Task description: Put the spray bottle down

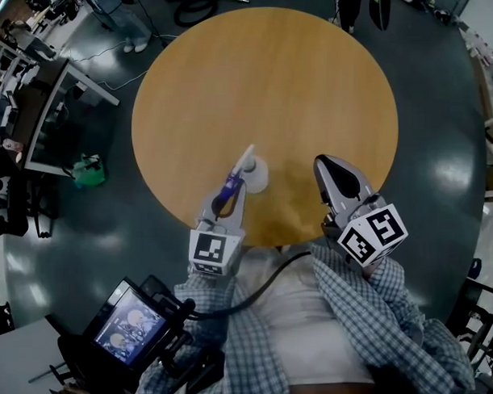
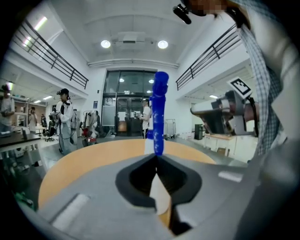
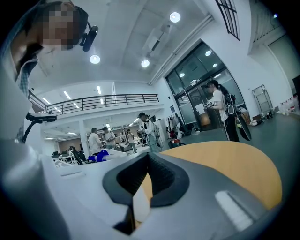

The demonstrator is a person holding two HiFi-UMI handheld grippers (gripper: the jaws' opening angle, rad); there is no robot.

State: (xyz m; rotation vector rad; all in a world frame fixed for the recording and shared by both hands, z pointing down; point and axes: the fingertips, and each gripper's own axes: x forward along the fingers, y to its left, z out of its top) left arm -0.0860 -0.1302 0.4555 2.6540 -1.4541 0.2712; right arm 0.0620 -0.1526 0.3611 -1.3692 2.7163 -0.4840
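Standing by the desk's [image 1: 307,85] near edge, the spray bottle [image 1: 255,174] looks light, slick plastic; left gripper's [image 1: 235,181] fingers pinch its thin blue trigger [image 2: 160,112], though the neck seems surer. Right gripper's [image 1: 324,163] fingers meet, empty.

Offered bare room across the round tan wooden tabletop [image 1: 266,78] — hindered only near its front edge by the white spray bottle with blue trigger [image 1: 254,174].

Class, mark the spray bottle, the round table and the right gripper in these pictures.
spray bottle [image 1: 255,175]: head view, white body.
round table [image 1: 266,78]: head view, bare top.
right gripper [image 1: 324,164]: head view, between fingertips.
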